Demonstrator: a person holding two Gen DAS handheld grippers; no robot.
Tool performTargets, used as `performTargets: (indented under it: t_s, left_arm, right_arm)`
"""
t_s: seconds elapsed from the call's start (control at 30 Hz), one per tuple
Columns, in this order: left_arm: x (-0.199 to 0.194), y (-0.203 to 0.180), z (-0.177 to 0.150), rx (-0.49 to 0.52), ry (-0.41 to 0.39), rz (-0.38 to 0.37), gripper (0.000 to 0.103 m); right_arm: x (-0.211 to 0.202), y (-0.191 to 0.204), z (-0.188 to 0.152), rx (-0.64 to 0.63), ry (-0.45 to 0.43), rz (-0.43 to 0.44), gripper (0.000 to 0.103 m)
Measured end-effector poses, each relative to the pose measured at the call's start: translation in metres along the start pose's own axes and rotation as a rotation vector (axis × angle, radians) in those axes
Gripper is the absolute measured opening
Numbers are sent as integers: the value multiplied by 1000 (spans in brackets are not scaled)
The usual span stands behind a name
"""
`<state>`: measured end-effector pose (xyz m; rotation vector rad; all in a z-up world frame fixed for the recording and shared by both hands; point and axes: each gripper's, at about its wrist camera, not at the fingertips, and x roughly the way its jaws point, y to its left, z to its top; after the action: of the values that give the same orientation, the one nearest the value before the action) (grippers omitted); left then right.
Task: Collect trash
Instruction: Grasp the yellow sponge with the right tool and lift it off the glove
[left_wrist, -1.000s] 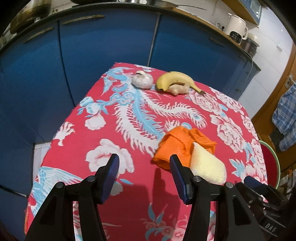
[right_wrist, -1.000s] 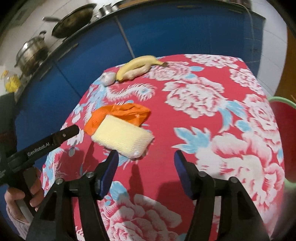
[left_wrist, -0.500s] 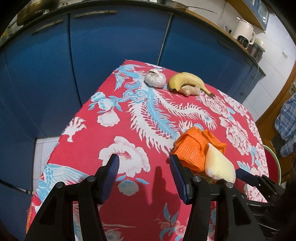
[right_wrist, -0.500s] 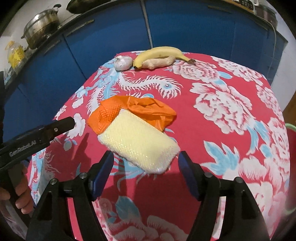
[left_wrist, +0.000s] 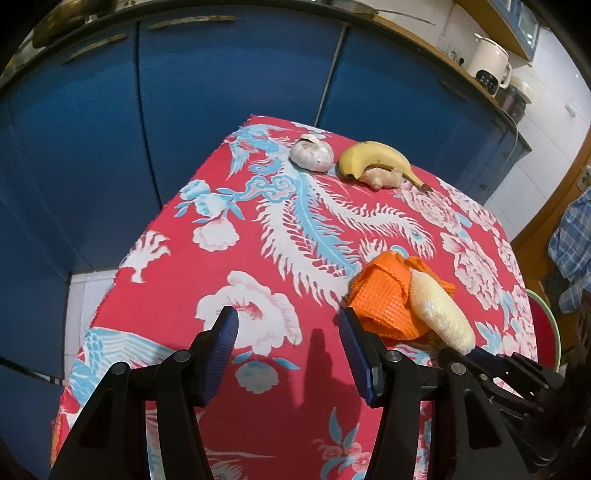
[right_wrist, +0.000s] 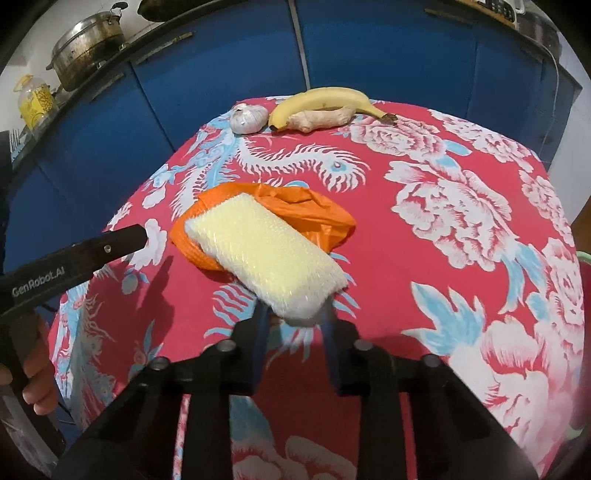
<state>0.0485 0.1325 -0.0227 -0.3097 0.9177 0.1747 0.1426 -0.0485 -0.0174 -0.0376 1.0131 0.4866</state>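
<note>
two hand-held grippers are seen over a table covered by a red floral cloth (right_wrist: 443, 221). the right gripper (right_wrist: 293, 314) is closing its jaws on the near end of a pale yellow sponge (right_wrist: 266, 254), which lies between the blue pads; both pads are seen against the sponge's sides, and the end is squeezed narrow there. the far part of the sponge rests on an orange cloth (right_wrist: 314, 210), crumpled on the red cloth near its middle.

the left gripper (left_wrist: 288, 347) is held with its jaws apart and nothing between them; only the red cloth is seen in the gap. it is placed just left of the orange cloth (left_wrist: 384, 299), and its right pad is close to that cloth's edge; contact cannot be told. in the right wrist view, part of a hand (right_wrist: 35, 384) is seen on the left gripper's handle.

at the far edge of the red cloth, well apart from the sponge, a garlic bulb (right_wrist: 248, 117), a banana (right_wrist: 325, 101) and a piece of ginger (right_wrist: 321, 120) are laid in a row. the ginger is touching the banana; the garlic is just beside them. blue cabinet doors (left_wrist: 229, 92) are seen beyond the table.
</note>
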Motion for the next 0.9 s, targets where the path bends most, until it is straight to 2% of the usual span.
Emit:
performTargets:
  t_s: [0.2,0.5,0.57,0.63,0.77,0.83,0.9]
  left_arm:
    - [3,-10,0,19,8,-16,58]
    - [9,-29,3,61,18,-57,58]
    - [9,-30,3,64,20,-60,58]
    - [9,-29,2,65,19,-56,58]
    - [7,-24,4,54,12,-43,58]
    - [6,-21,4,45,10,-39,58]
    - [6,-17,5,35,9,-34,58]
  right_arm:
    - [-14,-12,-4,24,-34,-2,6]
    - [-28,-26,-7,56,-63,-27,6]
    - [-30,-31,-7,89,-62,-11,13]
    - [-30,-34,-6,116,-62,9,40]
    - [-29,-30,-3,108,-75,30,51]
    - [-26,-23,0,70,-73,34,64]
    - [-21,-14,2,24,-58,44,67]
